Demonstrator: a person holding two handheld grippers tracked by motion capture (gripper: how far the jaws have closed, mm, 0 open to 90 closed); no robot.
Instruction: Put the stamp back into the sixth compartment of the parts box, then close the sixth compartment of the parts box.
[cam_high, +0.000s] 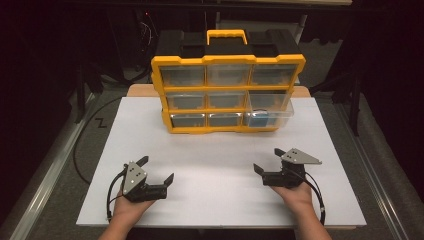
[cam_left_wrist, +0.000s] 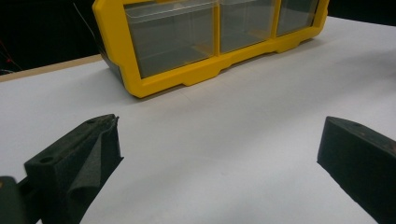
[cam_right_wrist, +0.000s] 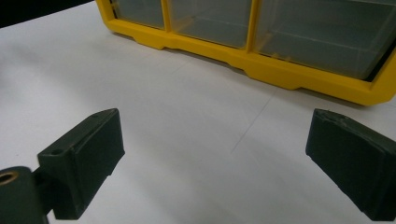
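A yellow organiser (cam_high: 228, 90) with a carry handle and several clear drawers stands upright at the back middle of the white board (cam_high: 215, 200). Its bottom right drawer (cam_high: 272, 114) sticks out a little, with something blue (cam_high: 259, 120) inside. A person holds my left gripper (cam_high: 156, 169) low at the front left, open and with nothing in it. My right gripper (cam_high: 268, 160) rests open at the front right, also holding nothing. In the left gripper view the left gripper (cam_left_wrist: 219, 140) faces the organiser (cam_left_wrist: 163, 70). In the right gripper view the right gripper (cam_right_wrist: 215, 135) faces the organiser (cam_right_wrist: 289, 70).
The white board lies on a grey table (cam_high: 360, 150) with metal rails along both sides. A black cable (cam_high: 82, 145) curves across the table at the left. Dark stands and cables sit behind the organiser.
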